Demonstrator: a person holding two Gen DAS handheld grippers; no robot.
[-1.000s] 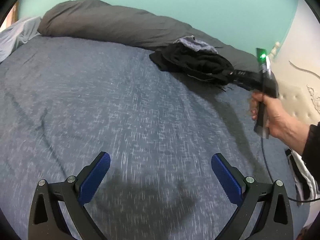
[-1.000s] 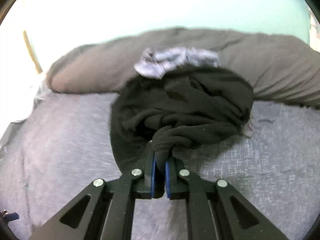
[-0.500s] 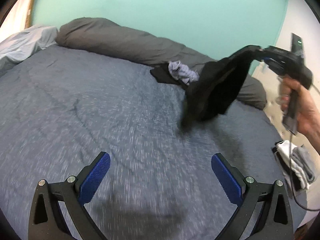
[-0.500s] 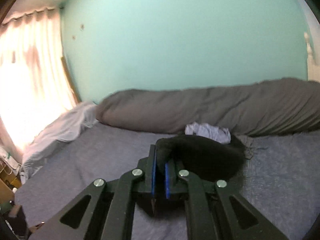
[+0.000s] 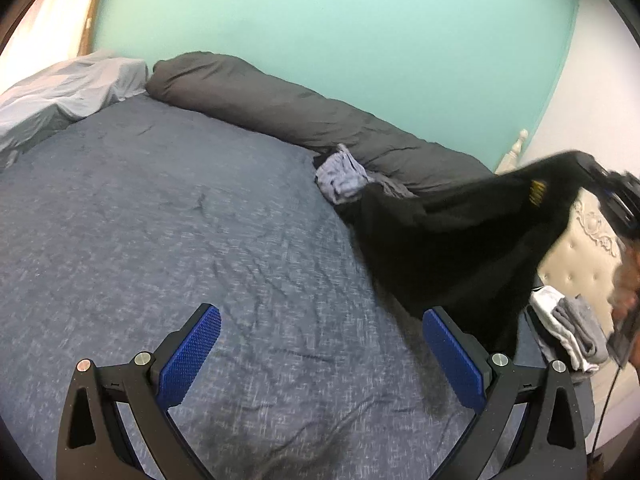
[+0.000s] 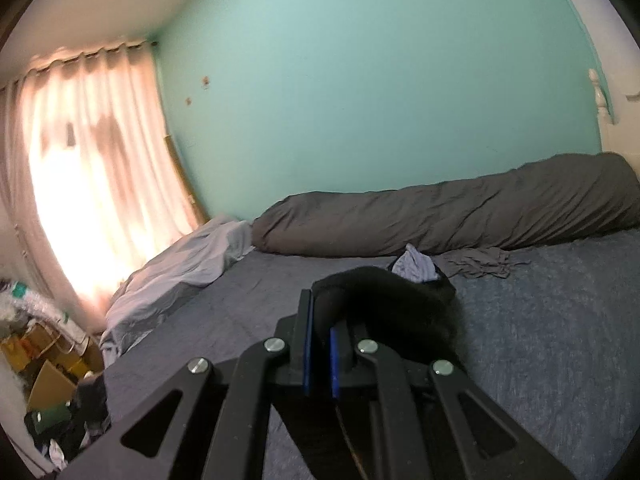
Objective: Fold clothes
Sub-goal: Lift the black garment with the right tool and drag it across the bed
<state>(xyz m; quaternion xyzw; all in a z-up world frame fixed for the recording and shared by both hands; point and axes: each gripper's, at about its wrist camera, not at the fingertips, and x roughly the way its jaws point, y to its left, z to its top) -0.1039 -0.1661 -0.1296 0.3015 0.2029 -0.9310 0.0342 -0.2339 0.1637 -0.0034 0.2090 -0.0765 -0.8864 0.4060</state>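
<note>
A black garment (image 5: 460, 240) with a small yellow mark hangs in the air at the right of the left wrist view, stretched from the bed up to my right gripper (image 5: 604, 188). In the right wrist view my right gripper (image 6: 320, 328) is shut on a bunched fold of this black garment (image 6: 384, 296). My left gripper (image 5: 320, 356) stands open low over the blue-grey bedspread (image 5: 160, 220), with nothing between its blue pads. A crumpled light blue-grey garment (image 5: 342, 178) lies by the long pillow.
A long dark grey pillow (image 5: 300, 116) runs along the teal wall. A pale sheet (image 5: 60, 92) is heaped at the far left. Folded grey and white clothes (image 5: 572, 332) sit off the bed's right edge. A thin grey garment (image 6: 476, 262) lies near the pillow.
My right gripper has lifted the black garment off the pile and pulled it up and to the right. The light blue-grey garment stays on the bed. My left gripper stays open.
</note>
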